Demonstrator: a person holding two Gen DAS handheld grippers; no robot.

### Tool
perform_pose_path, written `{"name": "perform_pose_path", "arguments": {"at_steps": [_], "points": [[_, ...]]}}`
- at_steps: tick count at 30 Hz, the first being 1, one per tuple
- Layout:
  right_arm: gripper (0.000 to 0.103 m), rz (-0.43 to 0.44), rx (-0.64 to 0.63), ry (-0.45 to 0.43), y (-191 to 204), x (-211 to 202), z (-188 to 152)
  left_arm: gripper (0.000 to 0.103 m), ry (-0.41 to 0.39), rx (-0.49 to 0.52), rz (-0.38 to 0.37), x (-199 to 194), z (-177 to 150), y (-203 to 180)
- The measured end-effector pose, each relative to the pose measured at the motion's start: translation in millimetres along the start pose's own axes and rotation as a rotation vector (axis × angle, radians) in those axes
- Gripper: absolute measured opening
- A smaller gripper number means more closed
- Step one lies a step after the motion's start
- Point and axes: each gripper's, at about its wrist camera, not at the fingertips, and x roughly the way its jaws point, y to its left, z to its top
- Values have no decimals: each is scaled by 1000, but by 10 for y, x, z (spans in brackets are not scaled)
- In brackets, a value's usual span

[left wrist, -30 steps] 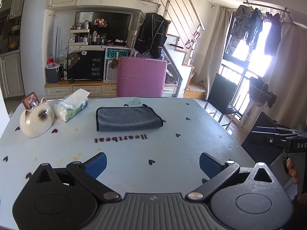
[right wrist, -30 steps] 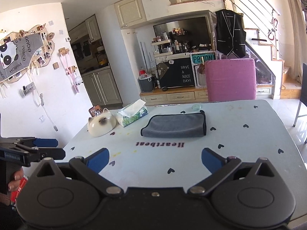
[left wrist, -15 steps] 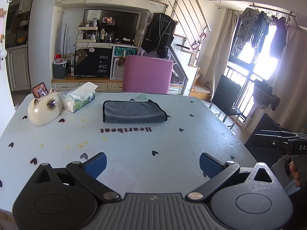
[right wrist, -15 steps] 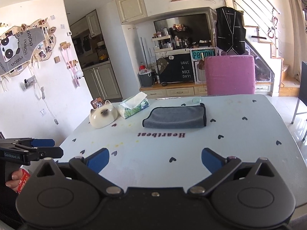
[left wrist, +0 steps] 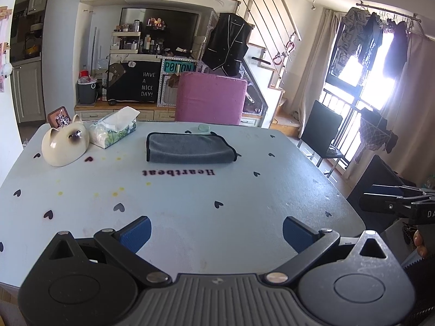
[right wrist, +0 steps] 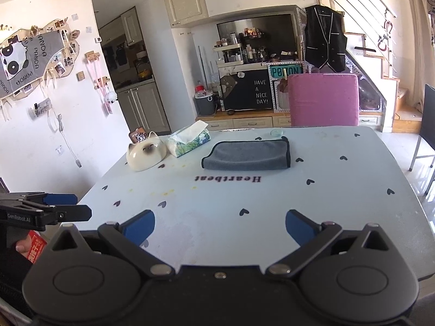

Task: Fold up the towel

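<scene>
A grey towel point(left wrist: 187, 148) with dark edging lies folded flat on the far half of the pale blue table point(left wrist: 190, 206); it also shows in the right wrist view point(right wrist: 248, 155). My left gripper point(left wrist: 216, 231) is open and empty above the table's near edge, far from the towel. My right gripper point(right wrist: 220, 228) is open and empty, also at the near edge. Each gripper shows from the side in the other's view, the right one point(left wrist: 391, 199) at the table's right and the left one point(right wrist: 51, 207) at its left.
A cream cat-shaped bowl point(left wrist: 65, 146) and a tissue pack point(left wrist: 114, 130) sit at the table's far left. A small green disc point(left wrist: 204, 127) lies behind the towel. A pink chair point(left wrist: 210, 97) stands at the far edge, a black chair point(left wrist: 322, 135) to the right.
Both grippers have pulled back from the towel and risen a little. The towel has stayed still on the table. Both jaws stay open.
</scene>
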Motion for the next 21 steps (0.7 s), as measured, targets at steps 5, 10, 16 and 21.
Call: {"name": "perform_pose_path", "arguments": {"at_steps": [5, 10, 16, 21], "points": [[102, -1, -16, 13, 28, -3, -41, 102, 8, 4, -3, 19, -29, -35], [102, -3, -29, 12, 36, -15, -55, 102, 14, 14, 1, 23, -46, -75], [102, -5, -37, 10, 47, -21, -55, 102, 17, 19, 13, 15, -53, -108], [102, 4, -44, 9, 43, -21, -67, 102, 17, 20, 23, 18, -58, -120]]}}
